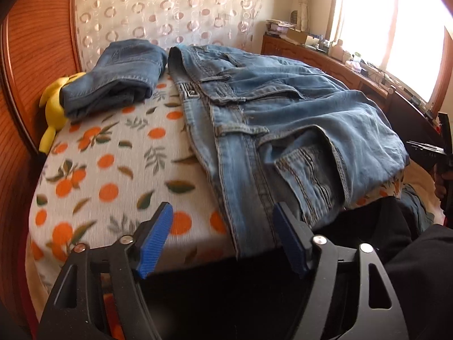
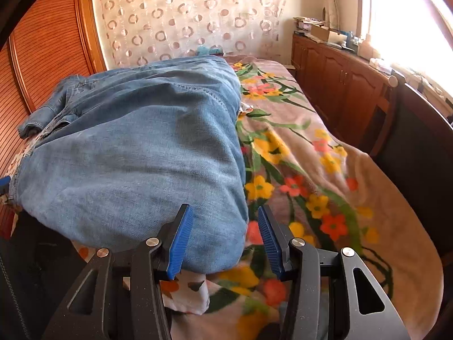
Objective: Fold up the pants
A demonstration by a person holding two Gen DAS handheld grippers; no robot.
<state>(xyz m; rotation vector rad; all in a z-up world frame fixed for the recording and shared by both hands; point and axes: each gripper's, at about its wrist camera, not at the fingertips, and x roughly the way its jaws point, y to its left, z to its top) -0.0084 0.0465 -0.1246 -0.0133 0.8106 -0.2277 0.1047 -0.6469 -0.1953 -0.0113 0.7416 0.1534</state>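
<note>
Ahead of your left tongs (image 1: 223, 239): jeans (image 1: 283, 119) edge, unpinched | both tongs spread, right tongs (image 2: 225, 236) empty | pinch both layers, fold evenly.

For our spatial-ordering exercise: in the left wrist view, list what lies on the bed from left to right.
Yellow plush toy → folded dark blue denim jeans → bare orange-print white bedsheet → spread-out light blue denim jeans.
</note>
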